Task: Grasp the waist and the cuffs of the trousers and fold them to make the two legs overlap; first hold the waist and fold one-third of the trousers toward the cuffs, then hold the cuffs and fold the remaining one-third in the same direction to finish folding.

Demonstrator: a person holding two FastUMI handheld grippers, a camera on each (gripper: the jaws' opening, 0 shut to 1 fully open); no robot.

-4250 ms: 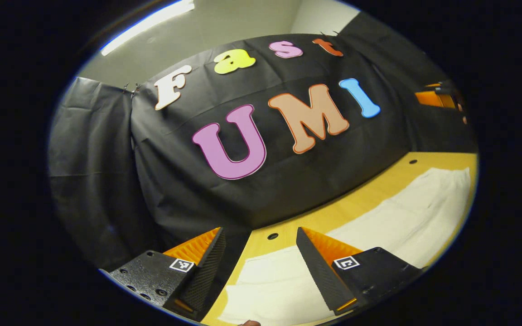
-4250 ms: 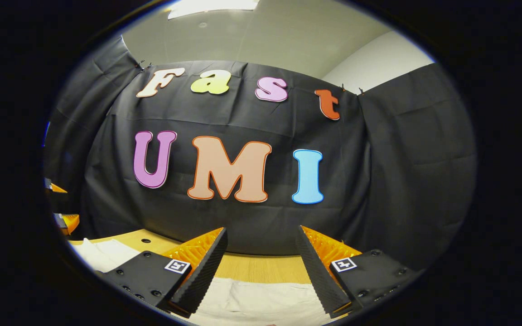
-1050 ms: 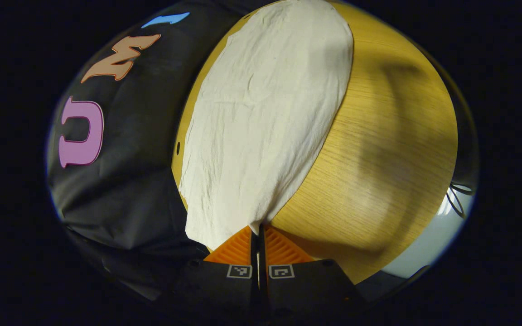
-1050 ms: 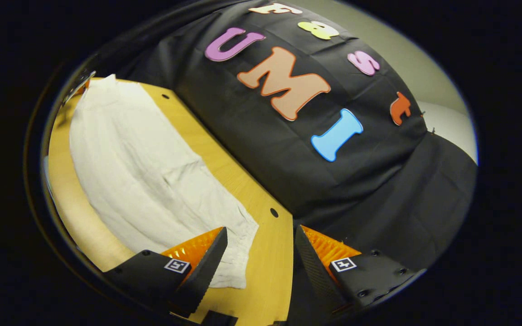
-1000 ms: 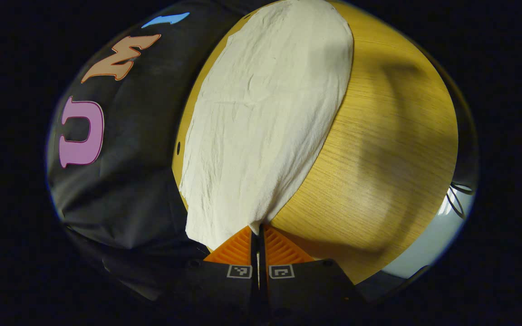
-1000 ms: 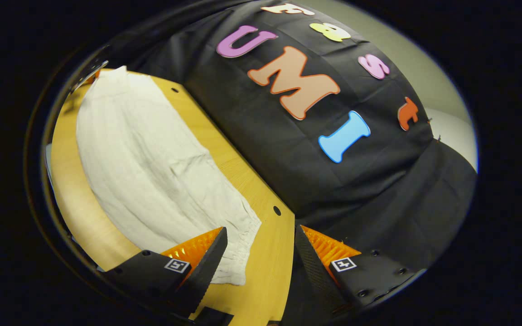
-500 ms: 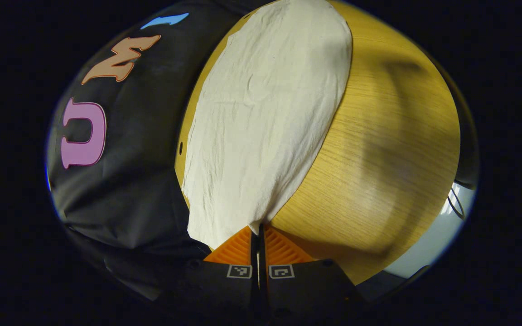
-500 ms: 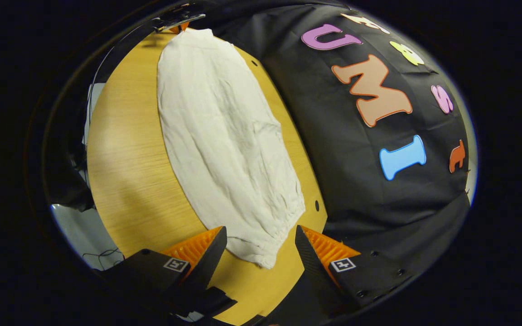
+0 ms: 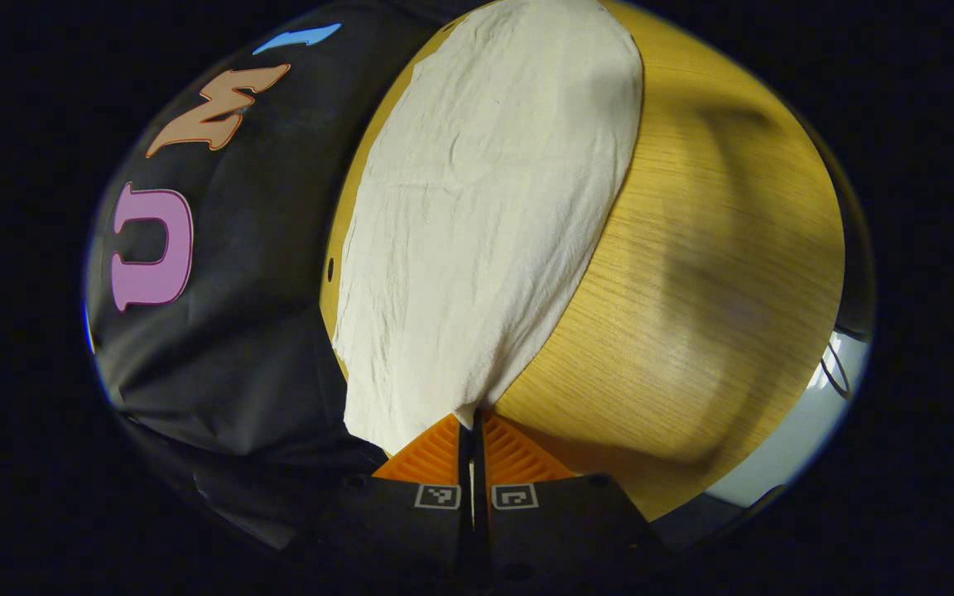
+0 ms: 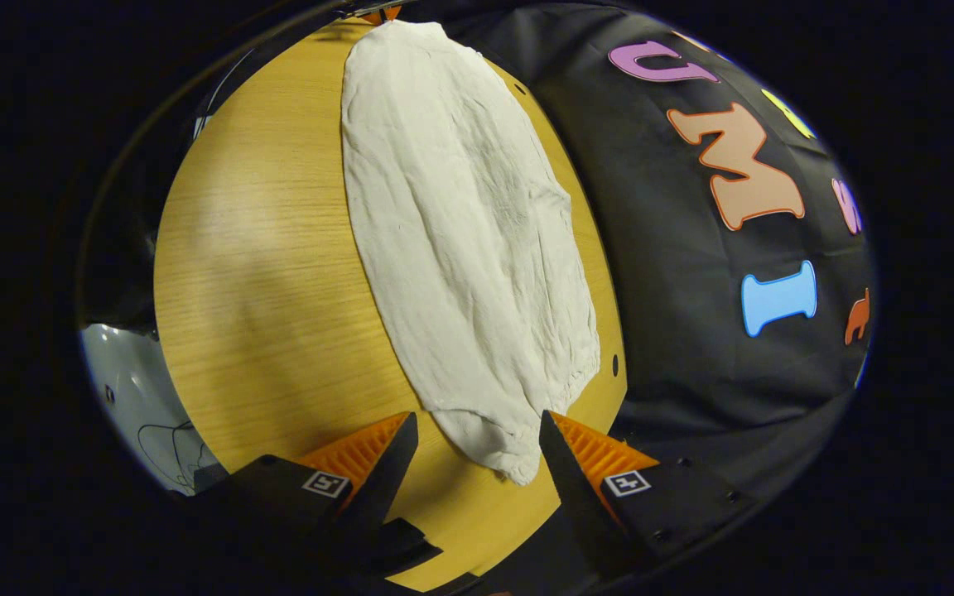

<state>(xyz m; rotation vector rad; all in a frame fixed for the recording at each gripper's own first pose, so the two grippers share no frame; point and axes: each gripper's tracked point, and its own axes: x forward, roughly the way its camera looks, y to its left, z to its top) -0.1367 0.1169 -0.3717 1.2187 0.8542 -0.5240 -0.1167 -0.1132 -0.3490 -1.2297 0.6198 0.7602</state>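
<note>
Left gripper view: left tongs (image 9: pixel 472 430) clenched on cuff corner of cream trousers (image 9: pixel 477 223), spread flat on wooden surface (image 9: pixel 692 273) | right tongs (image 10: pixel 477 451) released, straddling waist corner | risk: only 1 layer may be caught, so legs misalign.

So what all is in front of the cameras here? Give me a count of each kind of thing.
Trousers: 1
Wooden table: 1
Grippers: 2, the left gripper and the right gripper
Cloth wall: 1
Total: 5
</note>
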